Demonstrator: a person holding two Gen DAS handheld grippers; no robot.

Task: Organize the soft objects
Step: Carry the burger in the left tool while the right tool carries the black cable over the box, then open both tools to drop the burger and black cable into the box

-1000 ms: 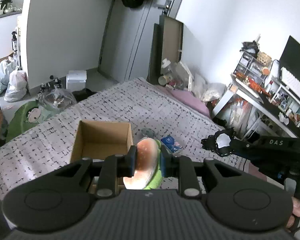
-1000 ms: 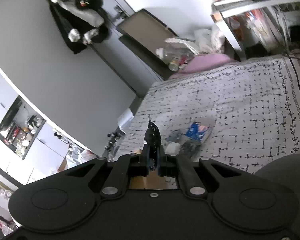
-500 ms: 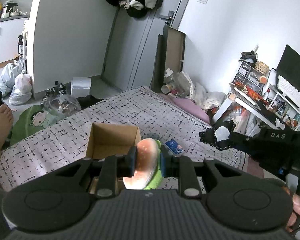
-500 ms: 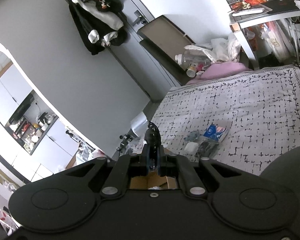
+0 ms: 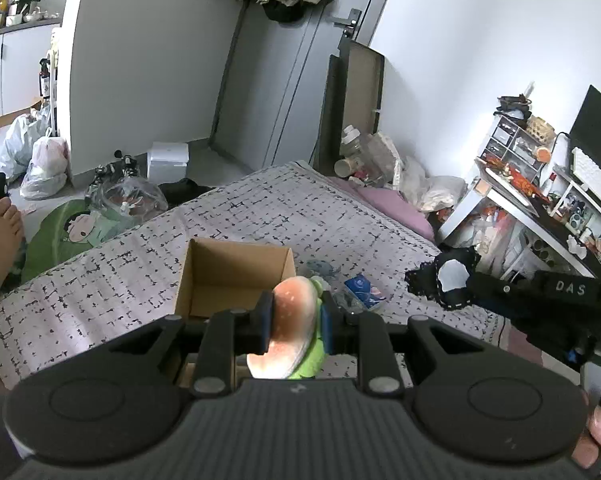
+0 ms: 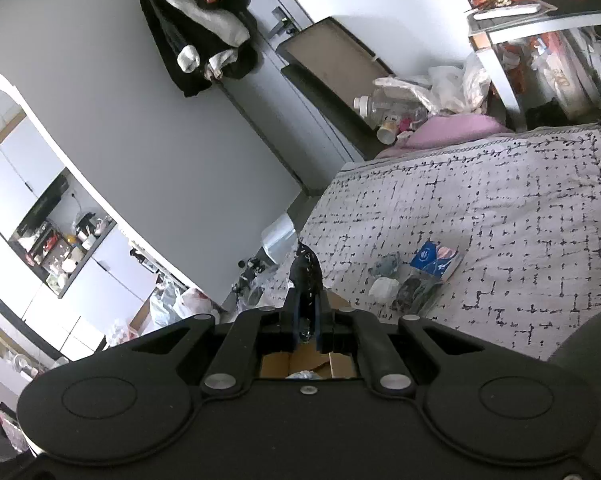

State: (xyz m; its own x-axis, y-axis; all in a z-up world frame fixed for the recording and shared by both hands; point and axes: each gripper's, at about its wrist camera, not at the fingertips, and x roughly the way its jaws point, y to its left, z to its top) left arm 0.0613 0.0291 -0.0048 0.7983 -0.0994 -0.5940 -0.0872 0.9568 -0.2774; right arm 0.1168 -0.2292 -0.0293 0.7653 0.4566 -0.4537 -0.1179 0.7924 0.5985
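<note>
Compared with a second ago, the left wrist view looks from higher up: the open brown cardboard box (image 5: 236, 276) now sits further from the camera, and more of the grey-and-black patterned bed cover (image 5: 260, 220) shows around it. The right tongs have come up too, and in the left view the black piece they carry now hangs higher over the bed.

The left gripper (image 5: 296, 320) is clamped on a soft toy burger with an orange-pink bun and green lettuce (image 5: 294, 328). The toy is squeezed between the two blue-padded fingers (image 5: 266, 322), with its bun side against the left finger and its green side against the right one. It is held in the air, in front of the near right corner of the box and above the bed.

The right gripper (image 6: 306, 316) is pinched tight on a flat black fabric piece with a white patch and stitched edges (image 5: 446, 280). In the right wrist view this piece (image 6: 306, 276) sticks up thin between the closed fingers. It hangs in the air to the right of the box.

On the bed just right of the box lies a small blue packet (image 6: 438, 260), beside a little heap of grey and white soft things (image 6: 396, 284).
</note>
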